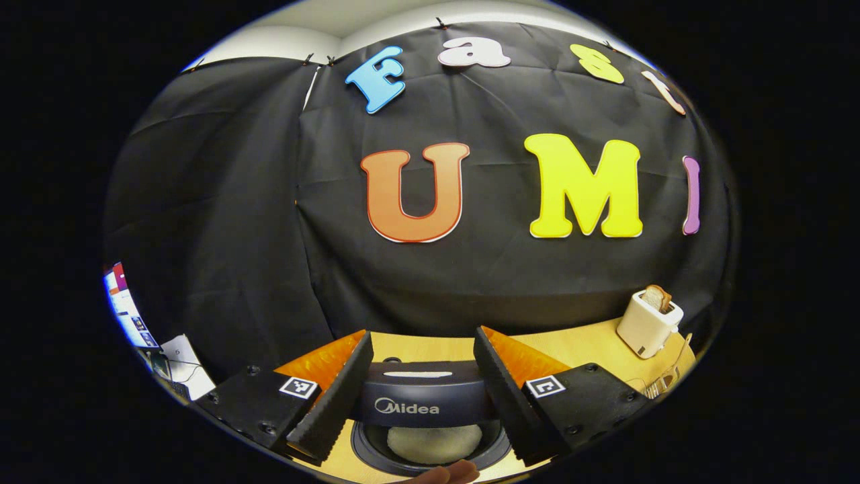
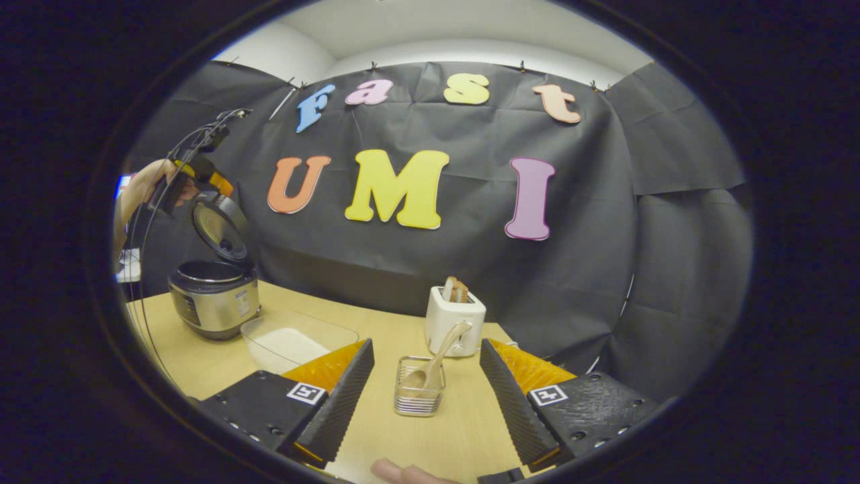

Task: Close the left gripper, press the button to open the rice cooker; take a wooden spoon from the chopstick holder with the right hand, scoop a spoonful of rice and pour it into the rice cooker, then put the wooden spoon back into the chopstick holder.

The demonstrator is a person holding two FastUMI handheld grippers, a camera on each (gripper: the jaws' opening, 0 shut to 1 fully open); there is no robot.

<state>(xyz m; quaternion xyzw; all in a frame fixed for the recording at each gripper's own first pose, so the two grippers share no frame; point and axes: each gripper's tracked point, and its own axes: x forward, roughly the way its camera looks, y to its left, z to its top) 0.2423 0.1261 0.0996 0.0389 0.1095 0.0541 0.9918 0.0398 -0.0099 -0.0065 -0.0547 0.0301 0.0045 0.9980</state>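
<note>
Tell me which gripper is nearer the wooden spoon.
Right. The right gripper faces the wooden spoon in the chopstick holder; the left gripper is above the rice cooker.

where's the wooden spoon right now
In the right gripper view the wooden spoon stands in the wire chopstick holder on the table, just in front of the white toaster, ahead between the right gripper's open fingers.

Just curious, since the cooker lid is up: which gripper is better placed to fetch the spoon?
Right. The right gripper is open, facing the wooden spoon in the wire chopstick holder; the left gripper hovers over the cooker.
</note>
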